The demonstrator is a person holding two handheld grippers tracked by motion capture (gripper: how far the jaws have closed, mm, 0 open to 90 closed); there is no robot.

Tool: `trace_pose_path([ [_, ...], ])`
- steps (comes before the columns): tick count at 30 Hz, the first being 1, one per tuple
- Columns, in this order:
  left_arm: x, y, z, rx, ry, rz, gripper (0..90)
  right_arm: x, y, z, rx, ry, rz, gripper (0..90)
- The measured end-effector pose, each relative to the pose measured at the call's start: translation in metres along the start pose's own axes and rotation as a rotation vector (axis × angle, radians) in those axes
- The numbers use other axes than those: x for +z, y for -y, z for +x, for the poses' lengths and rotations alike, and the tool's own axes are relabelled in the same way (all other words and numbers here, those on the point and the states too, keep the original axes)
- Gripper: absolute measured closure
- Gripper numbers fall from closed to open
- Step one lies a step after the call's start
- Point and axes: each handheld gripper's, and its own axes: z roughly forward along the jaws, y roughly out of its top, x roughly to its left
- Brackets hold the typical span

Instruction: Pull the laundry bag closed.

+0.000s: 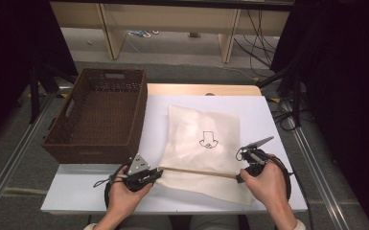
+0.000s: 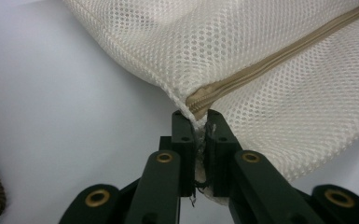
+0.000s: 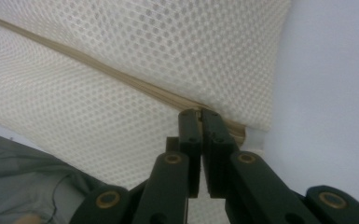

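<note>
White table (image 1: 263,115): mesh bag (image 1: 203,143) between tongs

A white surface (image 1: 91,189) stands on a grey floor (image 1: 9,143), with metal rails (image 1: 7,165) running along both sides. Beyond its far edge stand pale wooden furniture legs (image 1: 110,36) and loose black cables (image 1: 259,43). Dark curtains (image 1: 345,86) close off both sides.
</note>
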Motion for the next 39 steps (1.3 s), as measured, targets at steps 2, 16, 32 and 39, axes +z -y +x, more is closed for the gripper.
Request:
trace_pose_path([
  [2,0.0,0.0,0.0,0.0,-0.001,0.003,83.8,-0.001,0.001,0.0,0.024,0.011,0.009,88.3],
  [16,0.0,0.0,0.0,-0.003,0.003,0.004,83.8,0.004,0.004,-0.017,0.016,0.029,0.018,88.3],
  [32,-0.001,0.0,0.001,0.015,0.008,0.024,83.6,0.019,0.008,-0.03,0.116,0.025,0.089,88.3],
  [39,-0.003,0.001,0.0,0.035,0.019,0.037,80.7,0.017,0.007,-0.034,0.024,0.034,0.084,84.5],
])
